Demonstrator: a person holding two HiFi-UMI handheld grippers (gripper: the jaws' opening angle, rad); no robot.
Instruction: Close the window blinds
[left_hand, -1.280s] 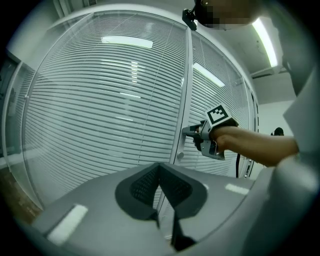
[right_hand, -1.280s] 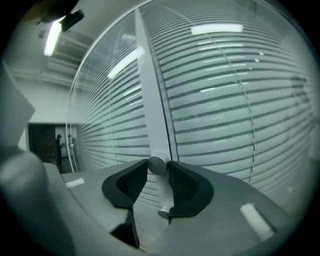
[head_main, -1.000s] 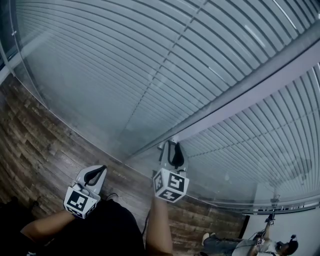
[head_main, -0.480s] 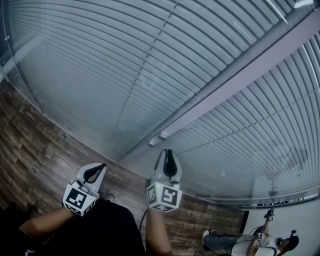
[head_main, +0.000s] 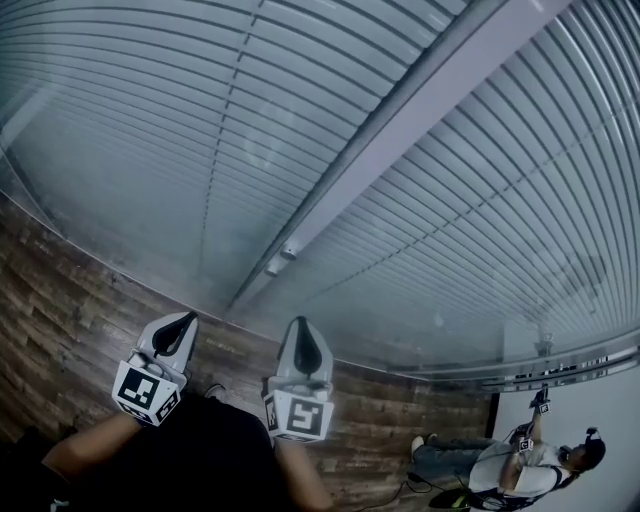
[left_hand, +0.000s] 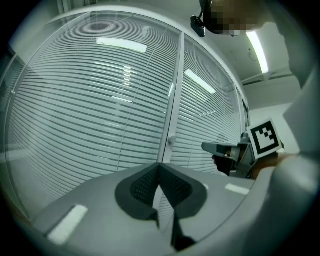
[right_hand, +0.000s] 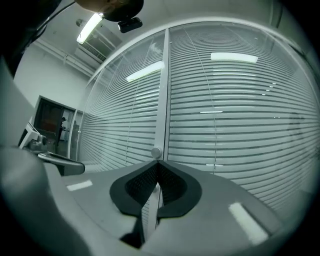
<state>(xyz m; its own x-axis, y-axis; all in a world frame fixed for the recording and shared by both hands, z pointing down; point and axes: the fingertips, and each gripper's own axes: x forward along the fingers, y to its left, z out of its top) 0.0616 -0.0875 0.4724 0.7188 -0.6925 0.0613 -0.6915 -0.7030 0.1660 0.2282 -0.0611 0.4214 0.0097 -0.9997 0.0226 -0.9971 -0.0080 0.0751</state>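
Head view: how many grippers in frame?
2 for certain. Left gripper low left, jaws shut, empty. Right gripper beside it at bottom centre, jaws just closed on nothing. The person at lower right may hold more: too small to tell.

- Window blinds (head_main: 150, 120): pale grey horizontal slats hung behind glass, with thin dark lines showing between the slats.
- Two panels, one on each side of the vertical grey frame post (head_main: 400, 120).
- Small round knob (right_hand: 156, 151) sits low on the post's face.
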